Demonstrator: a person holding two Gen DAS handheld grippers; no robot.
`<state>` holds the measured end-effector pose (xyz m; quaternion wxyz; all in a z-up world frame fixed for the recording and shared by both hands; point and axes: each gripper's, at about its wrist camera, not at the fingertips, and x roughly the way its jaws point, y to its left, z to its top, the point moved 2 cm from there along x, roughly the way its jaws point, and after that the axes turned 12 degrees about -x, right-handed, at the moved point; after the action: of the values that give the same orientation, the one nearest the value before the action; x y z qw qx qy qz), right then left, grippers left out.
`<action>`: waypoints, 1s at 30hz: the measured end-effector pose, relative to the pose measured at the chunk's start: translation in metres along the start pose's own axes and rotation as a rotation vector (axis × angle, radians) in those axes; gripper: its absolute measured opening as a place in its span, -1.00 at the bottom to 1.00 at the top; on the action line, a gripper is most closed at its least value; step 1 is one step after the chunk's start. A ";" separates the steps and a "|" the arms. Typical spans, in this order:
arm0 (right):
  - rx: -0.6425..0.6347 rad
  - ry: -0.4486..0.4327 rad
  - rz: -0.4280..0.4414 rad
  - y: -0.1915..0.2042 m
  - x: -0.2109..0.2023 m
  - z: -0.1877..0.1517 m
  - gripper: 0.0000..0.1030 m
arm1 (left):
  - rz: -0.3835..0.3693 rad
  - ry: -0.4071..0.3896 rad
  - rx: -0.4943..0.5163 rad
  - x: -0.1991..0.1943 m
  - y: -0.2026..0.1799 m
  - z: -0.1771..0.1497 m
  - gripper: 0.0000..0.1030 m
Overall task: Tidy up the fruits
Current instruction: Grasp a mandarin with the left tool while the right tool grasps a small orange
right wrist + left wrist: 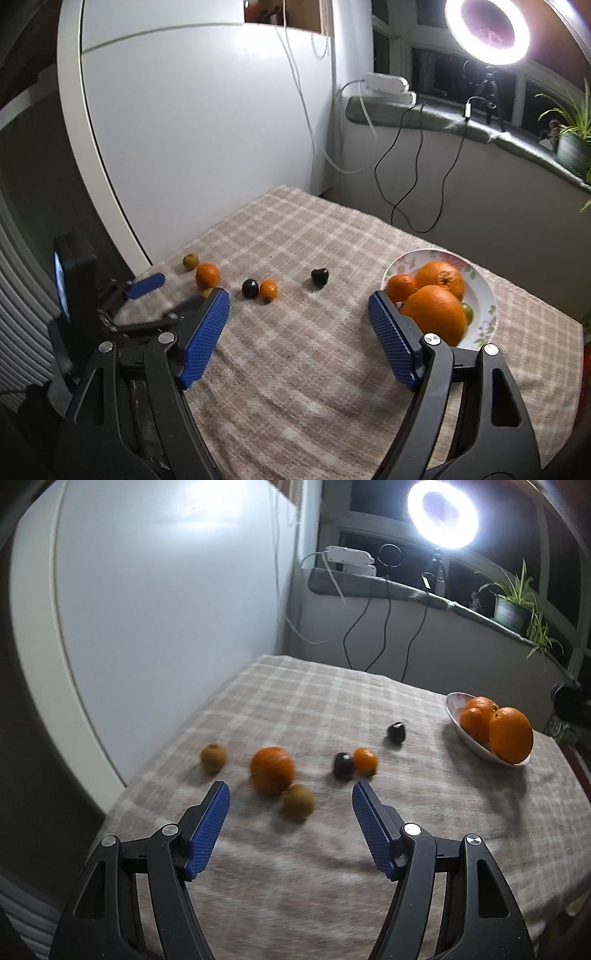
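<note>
Checked cloth [332, 709], left tongs [290, 794] agape, angled down

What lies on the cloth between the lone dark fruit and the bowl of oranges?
Nothing: in both wrist views the checked cloth is bare between the lone dark fruit and the bowl.

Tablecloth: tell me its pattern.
The tablecloth is a beige-and-cream plaid check, clearest in the right wrist view.
</note>
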<state>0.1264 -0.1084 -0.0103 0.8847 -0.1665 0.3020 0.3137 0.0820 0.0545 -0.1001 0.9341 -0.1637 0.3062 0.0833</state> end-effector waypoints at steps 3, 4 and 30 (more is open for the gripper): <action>-0.008 0.028 0.025 0.003 0.015 -0.002 0.56 | -0.016 0.021 -0.038 0.003 0.016 0.003 0.30; -0.009 0.039 0.032 0.004 0.021 -0.002 0.56 | -0.022 0.026 -0.052 0.004 0.021 0.004 0.27; -0.017 0.222 0.147 0.015 0.144 -0.009 0.04 | -0.168 0.149 -0.180 0.046 0.044 0.018 0.02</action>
<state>0.2026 -0.0363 -0.1112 0.8188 -0.1852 0.4069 0.3601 0.1172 0.1047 -0.1249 0.8940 -0.2775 0.3511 0.0195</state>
